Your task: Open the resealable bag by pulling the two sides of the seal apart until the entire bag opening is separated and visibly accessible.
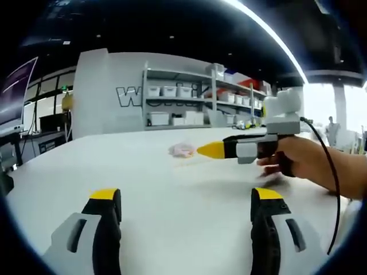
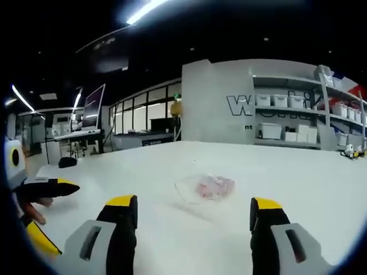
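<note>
Left gripper view: left gripper low over the white tabletop, jaws spread wide, nothing between them. The resealable bag lies flat on the tabletop well ahead of the jaws, roughly centred between them, small and blurred, pinkish contents inside. The right gripper reaches in from the right, held by a hand, its yellow tips pointing at the bag and just beside it; whether they touch it, cannot tell. Those tips look drawn to one point from this side, but the gap is not clear. Shelves with white bins stand behind the tabletop. Right gripper view: right gripper jaws spread wide apart, empty, above the tabletop. The bag, clear with pink items inside, lies ahead of the jaws, between their lines and apart from both tips. Left gripper's black-and-yellow jaw tips show at the left edge, well apart from the bag.
</note>
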